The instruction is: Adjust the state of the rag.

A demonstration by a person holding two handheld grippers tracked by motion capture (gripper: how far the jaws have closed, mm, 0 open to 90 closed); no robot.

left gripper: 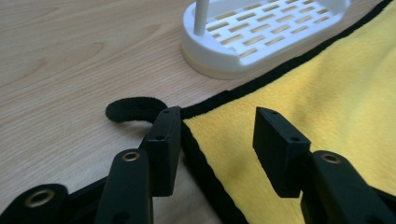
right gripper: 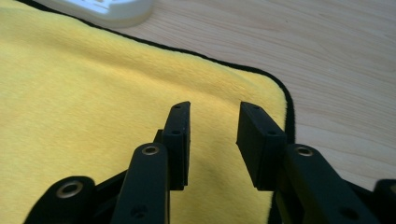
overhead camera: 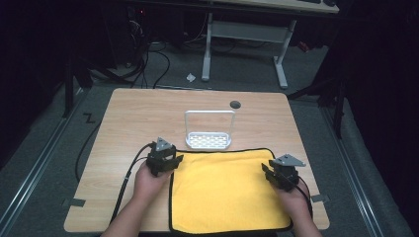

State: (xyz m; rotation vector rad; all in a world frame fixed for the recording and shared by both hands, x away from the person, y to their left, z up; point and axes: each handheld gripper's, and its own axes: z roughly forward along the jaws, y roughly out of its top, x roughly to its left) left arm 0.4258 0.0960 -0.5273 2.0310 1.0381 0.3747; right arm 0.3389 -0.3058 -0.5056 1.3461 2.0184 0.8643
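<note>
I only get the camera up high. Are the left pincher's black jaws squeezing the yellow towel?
Observer: No. In the left gripper view the left gripper stands open, with the yellow towel edge under the gap between its jaws.
Operator: Is anything poking out at that corner?
Observer: Yes, a small black loop curls off the towel's corner onto the table.
Operator: And the other pincher?
Observer: The right gripper is open too, above the towel's right edge, gripping nothing.
Operator: What's the white rack like up close?
Observer: Its base has rows of narrow slots.
</note>
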